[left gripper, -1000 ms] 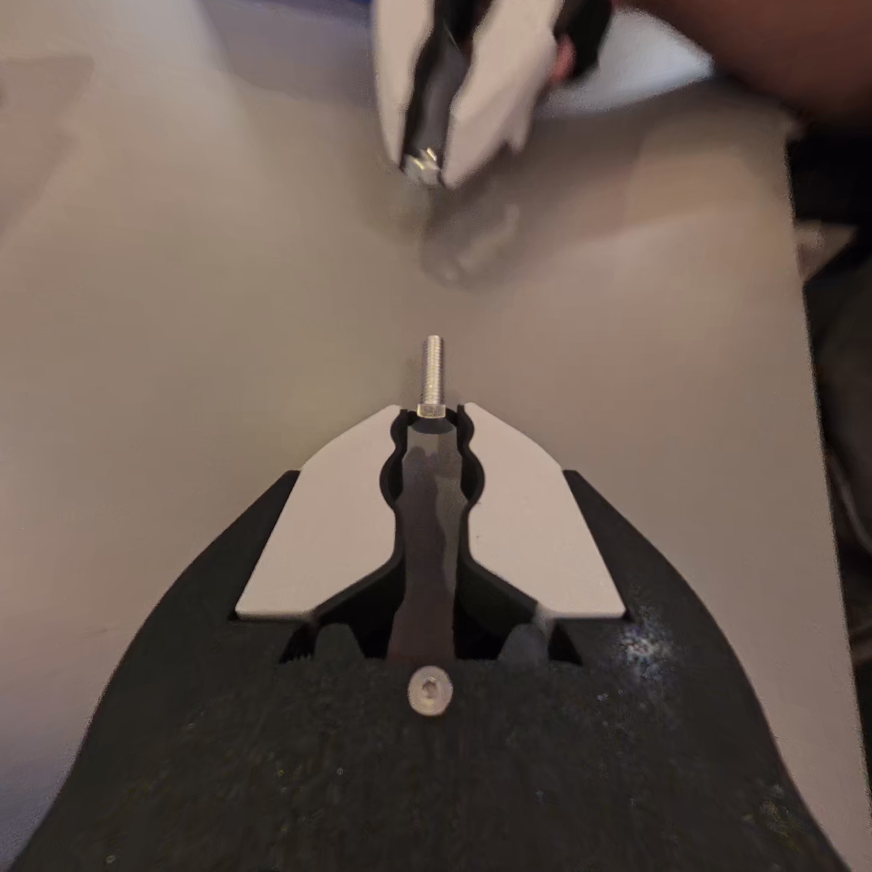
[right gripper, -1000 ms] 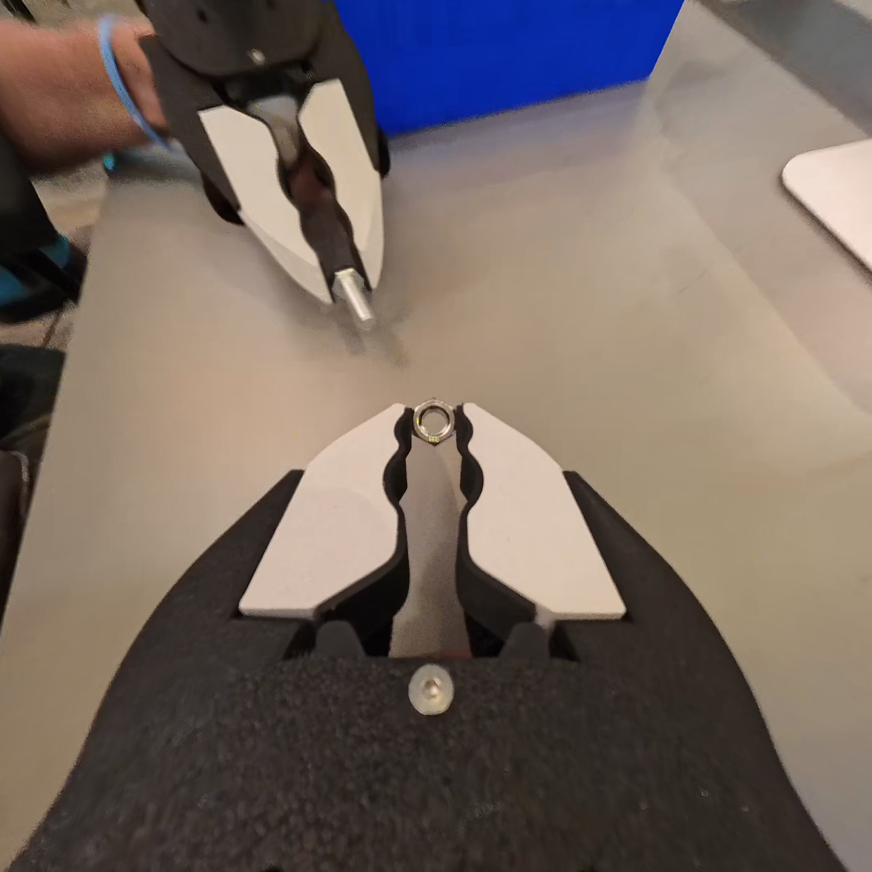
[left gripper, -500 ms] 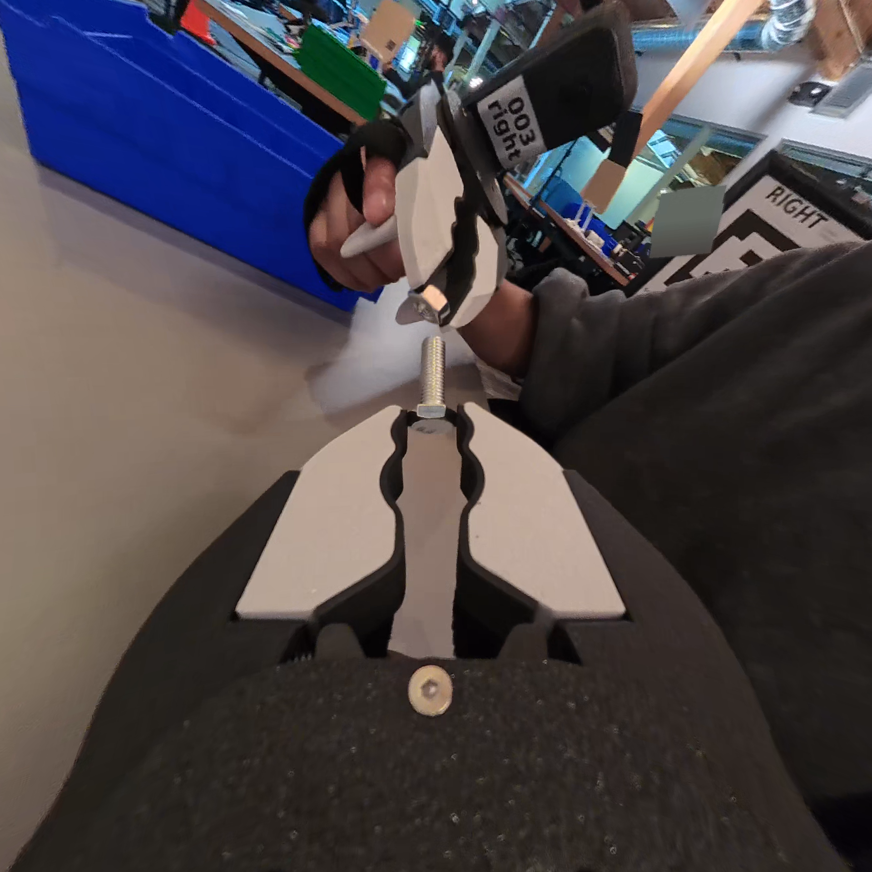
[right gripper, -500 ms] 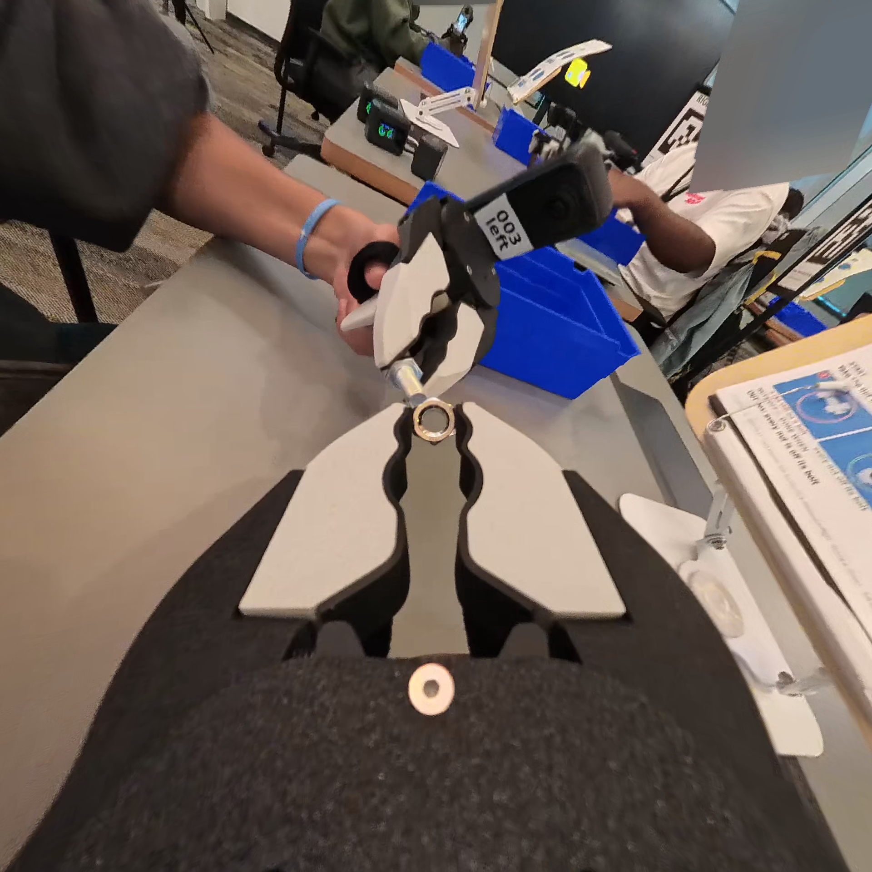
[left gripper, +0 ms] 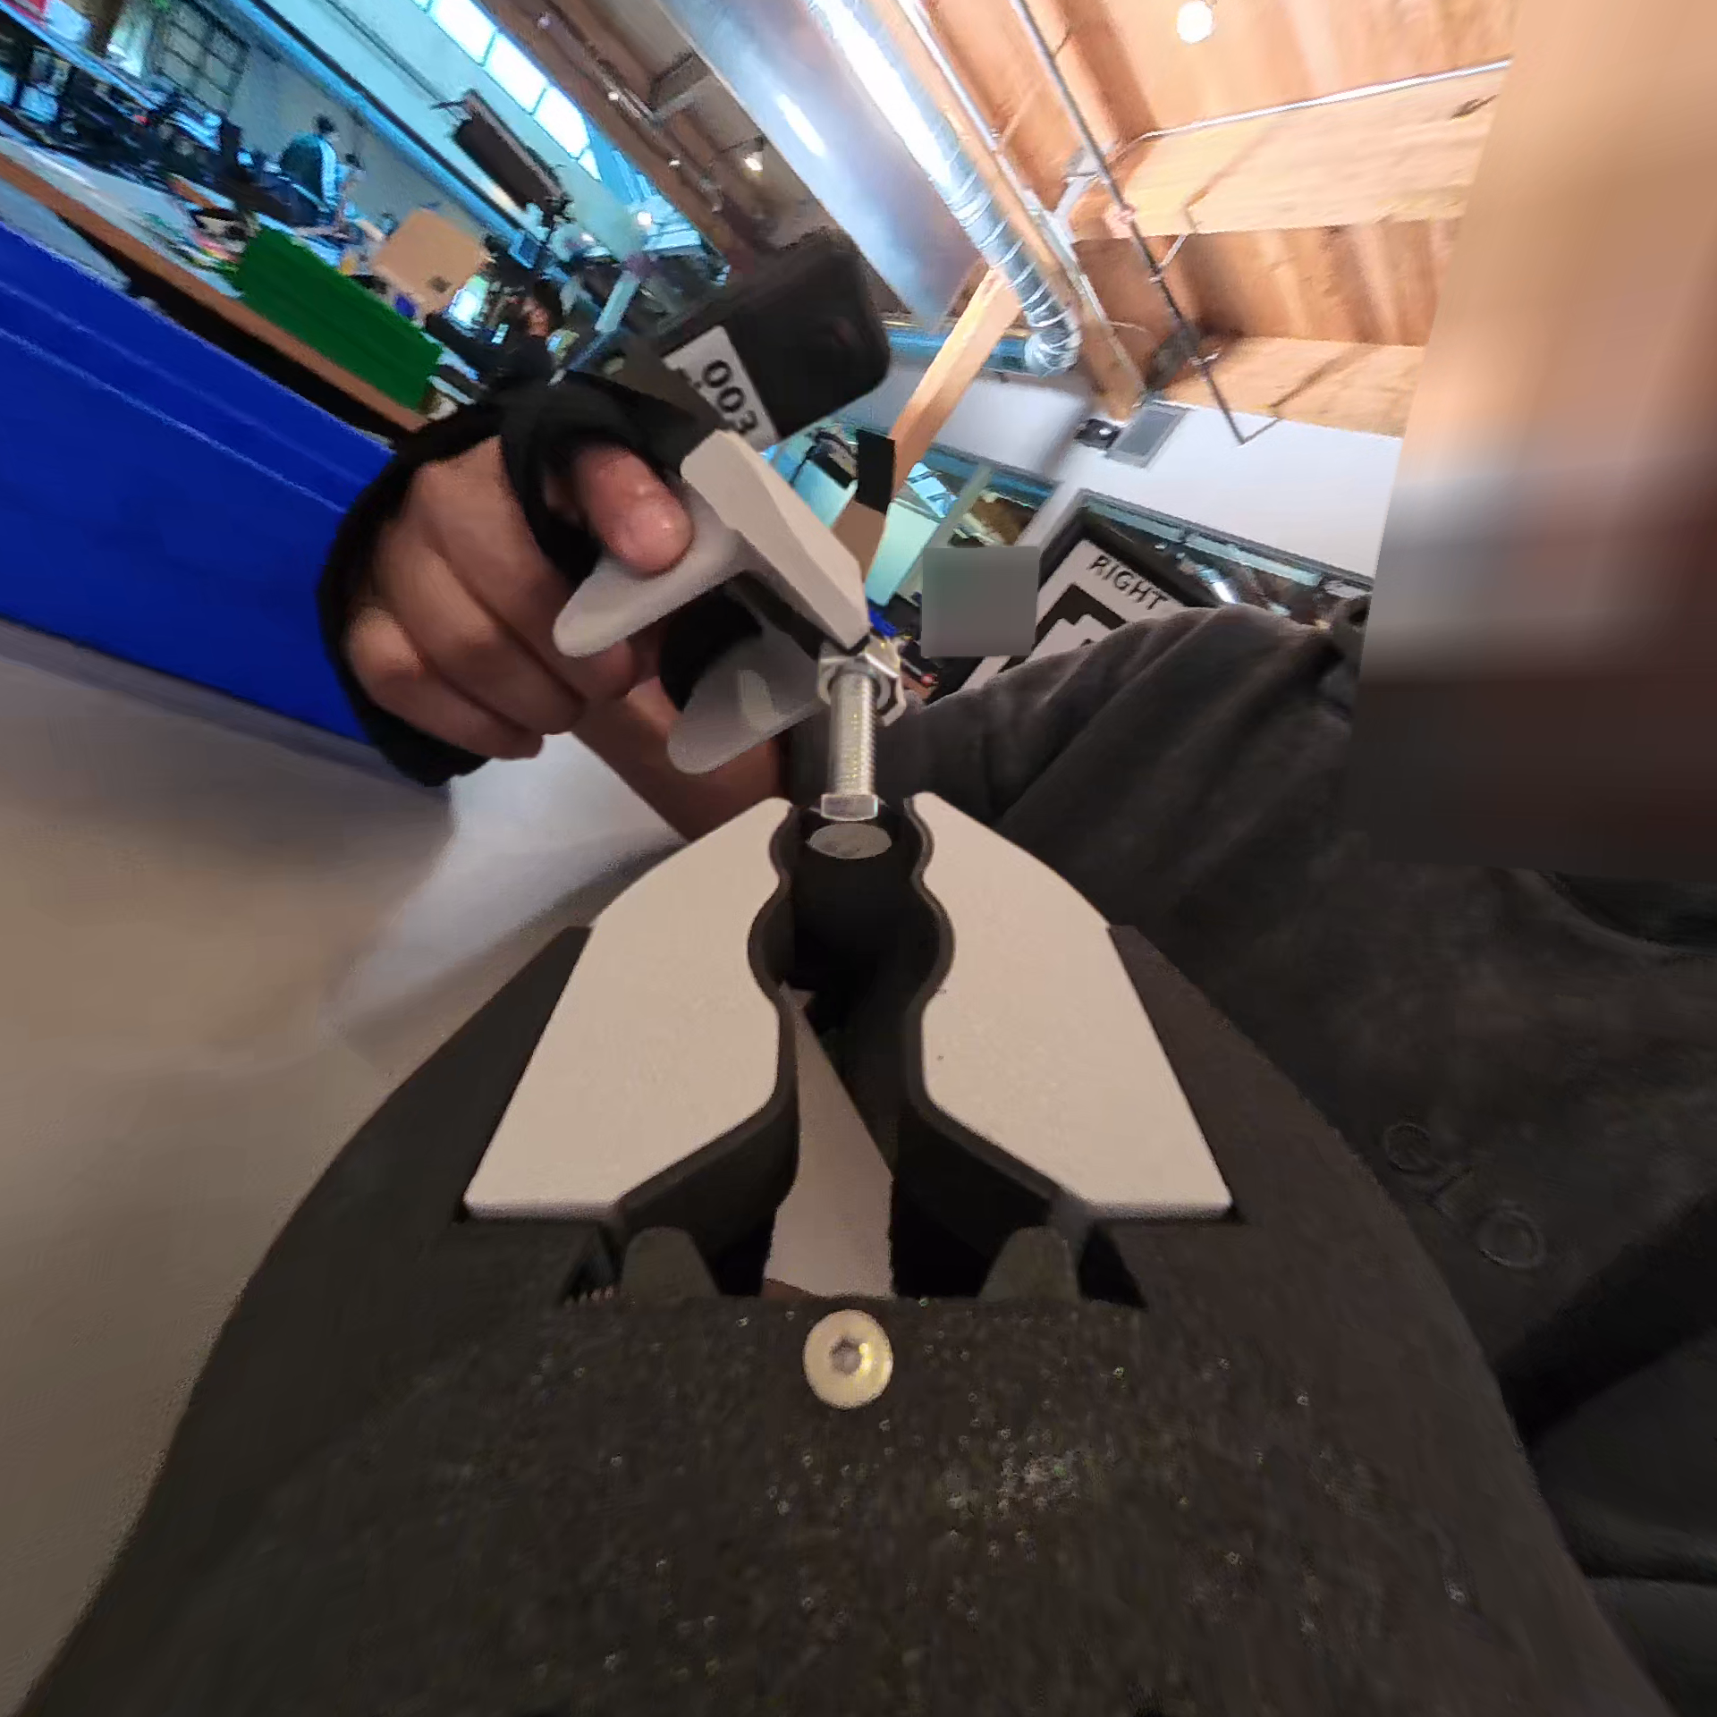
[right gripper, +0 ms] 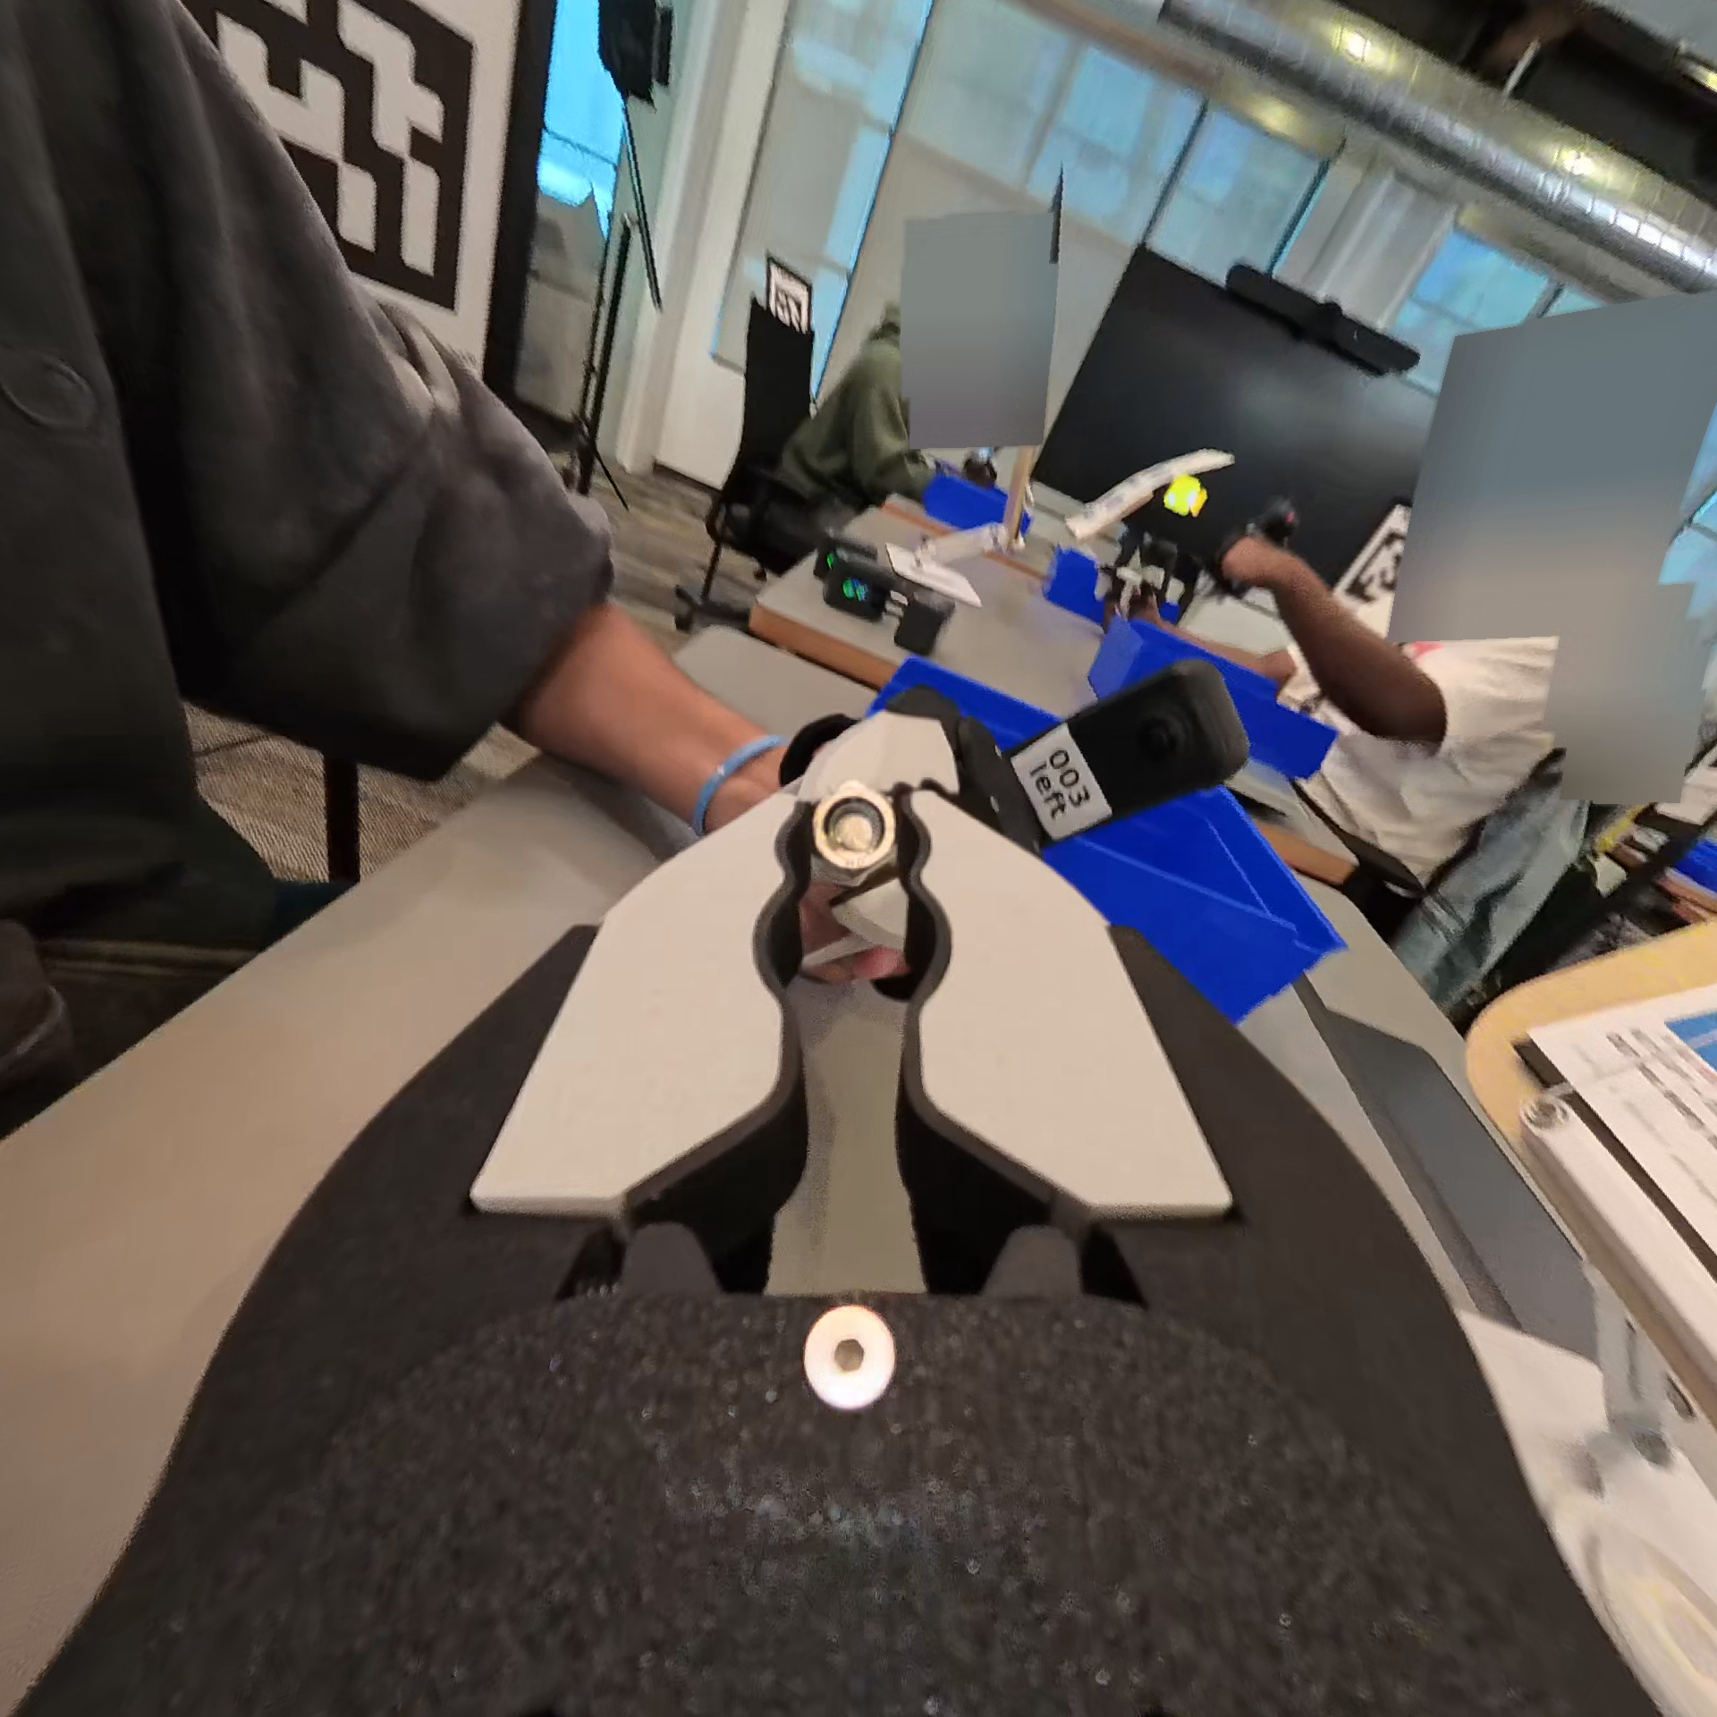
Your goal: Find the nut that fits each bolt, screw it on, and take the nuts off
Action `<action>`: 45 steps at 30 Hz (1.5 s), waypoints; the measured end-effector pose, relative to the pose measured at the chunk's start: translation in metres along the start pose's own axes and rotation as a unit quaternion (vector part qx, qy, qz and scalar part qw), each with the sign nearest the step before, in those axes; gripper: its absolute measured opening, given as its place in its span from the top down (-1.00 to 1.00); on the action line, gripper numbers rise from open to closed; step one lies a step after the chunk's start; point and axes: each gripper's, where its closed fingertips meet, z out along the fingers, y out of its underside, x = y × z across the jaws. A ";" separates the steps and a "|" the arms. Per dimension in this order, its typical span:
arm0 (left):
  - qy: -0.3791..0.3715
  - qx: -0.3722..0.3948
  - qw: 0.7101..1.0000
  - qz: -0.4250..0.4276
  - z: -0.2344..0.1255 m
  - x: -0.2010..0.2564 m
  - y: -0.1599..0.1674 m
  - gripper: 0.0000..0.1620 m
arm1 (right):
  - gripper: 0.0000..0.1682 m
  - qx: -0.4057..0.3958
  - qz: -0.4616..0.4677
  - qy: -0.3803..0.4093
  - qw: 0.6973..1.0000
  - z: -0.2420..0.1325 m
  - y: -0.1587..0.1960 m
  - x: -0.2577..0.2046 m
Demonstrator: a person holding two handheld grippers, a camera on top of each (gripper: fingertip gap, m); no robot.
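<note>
Grey surface (right gripper: 232, 1068) below, both tools lifted clear of it. Blue bins (right gripper: 1199, 892) sit on the surface behind my left tool; another blue bin (left gripper: 158, 502) shows beyond my right hand (left gripper: 465, 613).

My left gripper (left gripper: 847, 822): fingers (left gripper: 669, 1003) pinch the bolt (left gripper: 853, 734) by its hex head, threaded shank pointing forward and away from me.

My right gripper (right gripper: 853, 836): fingers (right gripper: 1041, 1013) pinch the nut (right gripper: 851, 830) at its flats, bore facing the camera.

Nut (left gripper: 859, 661) sits on the far tip of the bolt; in the right wrist view the bolt's end fills the bore. How far it is threaded on I cannot tell. Both parts held in the air between the tools.
</note>
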 end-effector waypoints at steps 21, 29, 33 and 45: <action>-0.056 -0.009 0.997 0.051 0.000 -0.006 0.006 0.77 | 0.79 -0.010 0.030 -0.002 0.999 -0.001 0.008 -0.002; -0.177 -0.007 0.972 0.154 -0.004 -0.016 -0.003 0.77 | 0.79 -0.005 0.189 0.064 0.980 -0.006 0.015 0.010; -0.234 -0.019 0.951 0.200 -0.005 -0.023 -0.004 0.76 | 0.79 -0.015 0.277 0.100 0.955 -0.008 0.020 0.015; -0.377 -0.122 0.858 0.326 -0.010 -0.048 0.009 0.77 | 0.79 -0.027 0.550 0.133 0.824 -0.018 0.051 0.012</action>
